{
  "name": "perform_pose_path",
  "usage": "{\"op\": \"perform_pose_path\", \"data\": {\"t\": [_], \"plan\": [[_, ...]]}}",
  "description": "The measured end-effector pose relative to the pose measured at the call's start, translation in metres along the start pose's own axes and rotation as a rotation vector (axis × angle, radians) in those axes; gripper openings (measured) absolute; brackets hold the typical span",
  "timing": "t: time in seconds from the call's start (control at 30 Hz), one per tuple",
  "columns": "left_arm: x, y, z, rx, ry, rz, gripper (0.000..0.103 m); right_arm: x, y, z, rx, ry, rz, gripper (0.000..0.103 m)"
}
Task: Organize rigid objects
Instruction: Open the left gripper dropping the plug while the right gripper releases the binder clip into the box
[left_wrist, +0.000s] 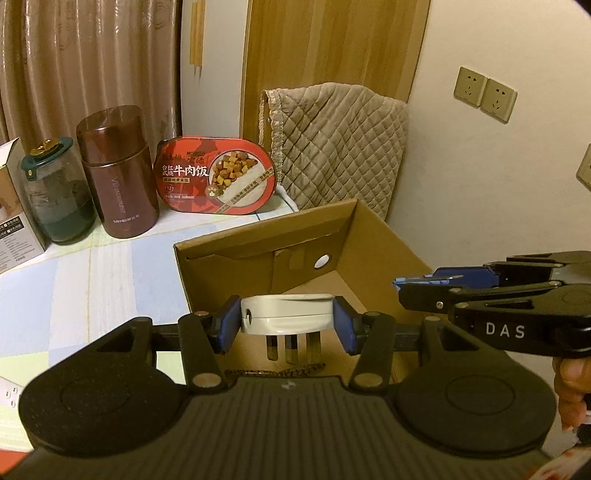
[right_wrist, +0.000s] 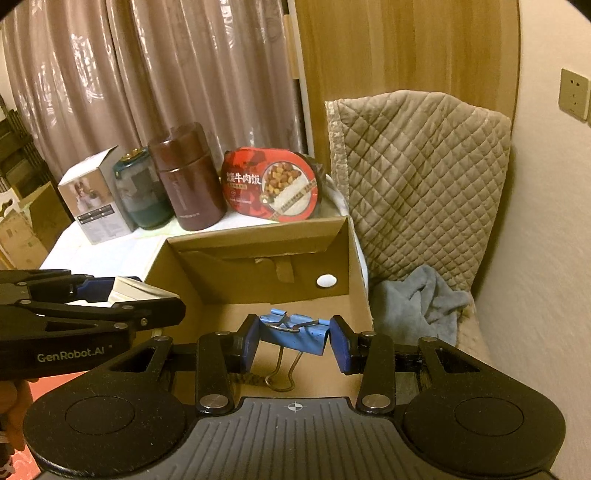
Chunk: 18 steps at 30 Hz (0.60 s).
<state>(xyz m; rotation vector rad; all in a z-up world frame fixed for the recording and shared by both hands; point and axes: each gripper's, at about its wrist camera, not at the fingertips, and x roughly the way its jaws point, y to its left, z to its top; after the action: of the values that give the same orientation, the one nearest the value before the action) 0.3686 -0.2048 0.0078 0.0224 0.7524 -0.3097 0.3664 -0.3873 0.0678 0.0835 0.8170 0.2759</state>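
Note:
My left gripper (left_wrist: 286, 319) is shut on a white three-pin plug adapter (left_wrist: 286, 314), prongs pointing down, held above the near part of an open cardboard box (left_wrist: 384, 236). My right gripper (right_wrist: 293, 334) is shut on a blue binder clip (right_wrist: 295, 334) with its wire handles hanging down, held over the same box (right_wrist: 255, 236). In the left wrist view the right gripper (left_wrist: 413, 286) reaches in from the right. In the right wrist view the left gripper (right_wrist: 155, 299) comes in from the left, with the adapter (right_wrist: 129, 290) partly showing. The box floor in view looks bare.
Behind the box stand a red oval meal pack (left_wrist: 216, 175), a brown flask (left_wrist: 118, 177), a green-lidded glass jar (left_wrist: 55, 195) and a white carton (right_wrist: 94, 195). A quilted cover (right_wrist: 421, 177) and a grey cloth (right_wrist: 417, 302) lie to the right by the wall.

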Motion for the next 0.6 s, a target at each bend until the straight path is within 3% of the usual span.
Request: {"op": "perform_pose_path", "data": {"t": [0.4,0.5,0.6], "plan": [[0.014,0.006,0.001,0.001,0.008,0.012,0.048,0.009,-0.003,0.001,0.008,0.0,-0.004,0.038],[0.011,0.008,0.004,-0.016,-0.018,0.026,0.057,0.007,-0.002,0.001,0.009,-0.001,-0.005,0.038],[0.005,0.013,0.006,-0.02,-0.034,0.027,0.057,0.005,-0.002,0.001,0.007,-0.002,-0.002,0.038]]}}
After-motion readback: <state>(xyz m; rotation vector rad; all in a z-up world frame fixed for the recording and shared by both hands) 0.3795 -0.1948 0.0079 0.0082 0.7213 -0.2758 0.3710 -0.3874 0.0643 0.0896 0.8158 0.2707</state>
